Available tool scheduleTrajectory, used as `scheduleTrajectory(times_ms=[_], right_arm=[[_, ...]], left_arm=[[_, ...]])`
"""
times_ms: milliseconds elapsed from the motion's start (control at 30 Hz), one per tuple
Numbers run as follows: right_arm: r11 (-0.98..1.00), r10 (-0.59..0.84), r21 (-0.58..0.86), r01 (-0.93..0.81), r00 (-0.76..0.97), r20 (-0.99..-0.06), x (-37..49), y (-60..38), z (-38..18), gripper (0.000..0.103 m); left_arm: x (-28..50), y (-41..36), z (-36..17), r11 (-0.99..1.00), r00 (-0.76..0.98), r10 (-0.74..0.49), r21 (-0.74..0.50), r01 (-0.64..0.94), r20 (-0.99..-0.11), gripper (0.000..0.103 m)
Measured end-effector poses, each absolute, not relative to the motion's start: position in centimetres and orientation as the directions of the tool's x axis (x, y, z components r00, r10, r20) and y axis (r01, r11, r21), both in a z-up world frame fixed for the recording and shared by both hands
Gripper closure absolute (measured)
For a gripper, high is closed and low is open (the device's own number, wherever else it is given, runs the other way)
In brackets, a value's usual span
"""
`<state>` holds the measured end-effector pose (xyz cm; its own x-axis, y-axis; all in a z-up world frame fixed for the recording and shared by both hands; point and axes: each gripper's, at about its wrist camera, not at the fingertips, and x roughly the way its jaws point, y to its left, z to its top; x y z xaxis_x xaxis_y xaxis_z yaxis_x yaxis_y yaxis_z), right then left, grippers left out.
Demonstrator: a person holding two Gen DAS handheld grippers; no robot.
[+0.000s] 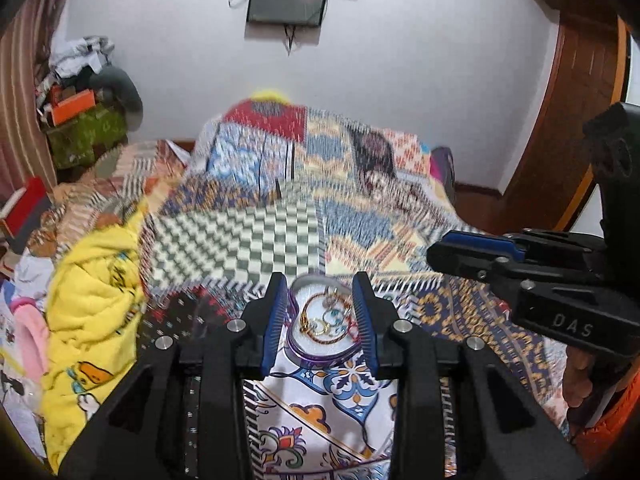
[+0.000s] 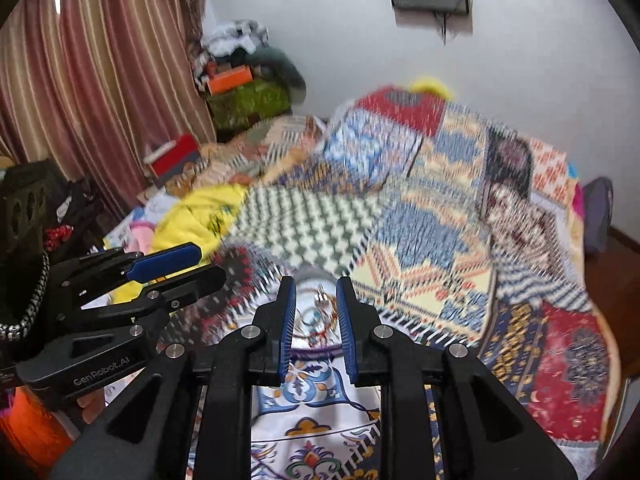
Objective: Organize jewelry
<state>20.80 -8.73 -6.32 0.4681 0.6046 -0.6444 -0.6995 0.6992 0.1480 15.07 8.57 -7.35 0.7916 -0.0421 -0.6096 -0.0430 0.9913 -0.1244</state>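
Observation:
A heart-shaped tin (image 1: 316,354) with a white lining lies on the patterned bedspread (image 1: 360,216). It holds gold chains and rings (image 1: 324,318). My left gripper (image 1: 320,300) is open and empty, its blue pads (image 1: 276,320) either side of the tin, just above it. In the right wrist view the tin (image 2: 316,316) is blurred between my right gripper's fingers (image 2: 289,320). My right gripper (image 2: 316,304) is open and empty above the tin. Each gripper shows in the other's view: the right one (image 1: 516,256) and the left one (image 2: 160,268).
A yellow blanket (image 1: 96,320) lies bunched left of the tin. A pink item (image 1: 28,332) and a red box (image 1: 28,204) lie at the bed's left edge. Clutter (image 1: 80,96) is piled in the corner by the curtain (image 2: 100,60). A wooden door (image 1: 560,120) stands right.

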Motion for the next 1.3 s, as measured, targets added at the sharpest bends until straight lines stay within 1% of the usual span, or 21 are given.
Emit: scheduleTrajectory(times_ms=[67, 133, 300, 333, 367, 400, 433, 467, 500, 533, 567, 600, 633, 733, 767, 833, 867, 967, 1300], right_arm=[[0.703, 0.617, 0.137, -0.698, 0.502, -0.606, 19.5, -9.3, -4.4, 0.085], [0.715, 0.625, 0.115, -0.69, 0.556, -0.548, 17.6, -10.1, -2.1, 0.085], [0.732, 0.653, 0.082, -0.676, 0.662, -0.368, 11.9, -12.8, 3.0, 0.084], [0.738, 0.651, 0.075, -0.671, 0.678, -0.343, 11.1, -13.1, 3.6, 0.083], [0.747, 0.645, 0.067, -0.662, 0.697, -0.314, 10.2, -13.3, 4.2, 0.077], [0.761, 0.635, 0.059, -0.646, 0.722, -0.274, 8.9, -13.9, 4.9, 0.071], [0.769, 0.629, 0.057, -0.637, 0.736, -0.249, 8.3, -14.2, 5.2, 0.055], [0.778, 0.621, 0.056, -0.626, 0.752, -0.218, 7.5, -14.6, 5.5, 0.043], [0.791, 0.609, 0.055, -0.61, 0.774, -0.176, 6.4, -15.2, 5.9, 0.04], [0.8, 0.598, 0.051, -0.598, 0.787, -0.154, 5.7, -15.5, 6.1, 0.036], [0.809, 0.586, 0.045, -0.587, 0.798, -0.139, 5.2, -15.5, 6.2, 0.034], [0.821, 0.57, 0.036, -0.57, 0.813, -0.122, 4.4, -15.7, 6.3, 0.033], [0.827, 0.56, 0.032, -0.561, 0.821, -0.113, 4.0, -15.7, 6.4, 0.032], [0.837, 0.545, 0.028, -0.546, 0.831, -0.106, 3.5, -15.6, 6.3, 0.017], [0.841, 0.54, 0.03, -0.54, 0.835, -0.102, 3.3, -15.5, 6.2, 0.015], [0.846, 0.533, 0.032, -0.533, 0.84, -0.105, 3.3, -15.4, 6.0, 0.013], [0.845, 0.534, 0.037, -0.533, 0.838, -0.111, 3.4, -15.2, 5.9, 0.012], [0.853, 0.522, 0.049, -0.52, 0.845, -0.115, 3.7, -15.2, 5.7, 0.001], [0.855, 0.518, 0.048, -0.516, 0.847, -0.12, 3.0, -15.9, 5.4, 0.0]], left_arm=[[13.2, 8.1, -5.1, 0.993, 0.829, -0.017, -0.106, -0.051, -0.559, 0.07], [11.5, 7.6, -3.2, 0.995, 0.86, 0.01, -0.081, -0.059, -0.51, 0.07], [5.2, 4.5, 2.3, 0.996, 0.948, 0.086, 0.02, -0.084, -0.306, 0.07], [3.9, 4.0, 3.1, 0.995, 0.959, 0.1, 0.034, -0.095, -0.265, 0.067], [2.9, 3.6, 3.8, 0.994, 0.966, 0.111, 0.038, -0.105, -0.234, 0.063], [1.9, 3.4, 4.3, 0.993, 0.971, 0.12, 0.035, -0.115, -0.207, 0.053], [1.3, 3.3, 4.7, 0.992, 0.974, 0.127, 0.031, -0.123, -0.189, 0.046], [0.2, 3.1, 5.2, 0.99, 0.978, 0.138, 0.023, -0.136, -0.159, 0.045], [-0.5, 3.0, 5.5, 0.99, 0.979, 0.144, 0.02, -0.143, -0.143, 0.042], [-1.1, 3.0, 5.9, 0.989, 0.98, 0.15, 0.017, -0.149, -0.129, 0.037], [-1.7, 2.9, 6.2, 0.988, 0.981, 0.156, 0.012, -0.156, -0.117, 0.034], [-2.4, 2.9, 6.5, 0.986, 0.981, 0.164, 0.0, -0.165, -0.104, 0.027], [-2.8, 3.0, 6.5, 0.986, 0.981, 0.167, -0.007, -0.168, -0.097, 0.02], [-4.3, 2.7, 6.9, 0.983, 0.982, 0.178, -0.023, -0.18, -0.058, 0.011], [-4.8, 2.4, 7.0, 0.981, 0.98, 0.195, -0.015, -0.196, -0.042, 0.01], [-5.7, 1.9, 7.1, 0.976, 0.976, 0.217, 0.003, -0.217, -0.024, 0.004], [-5.9, 1.7, 7.1, 0.973, 0.973, 0.23, 0.012, -0.23, -0.017, 0.003], [-6.5, 1.5, 6.9, 0.971, 0.971, 0.238, 0.02, -0.237, -0.017, 0.003], [-6.2, 2.0, 6.7, 0.972, 0.971, 0.236, -0.003, -0.237, -0.045, 0.001]])
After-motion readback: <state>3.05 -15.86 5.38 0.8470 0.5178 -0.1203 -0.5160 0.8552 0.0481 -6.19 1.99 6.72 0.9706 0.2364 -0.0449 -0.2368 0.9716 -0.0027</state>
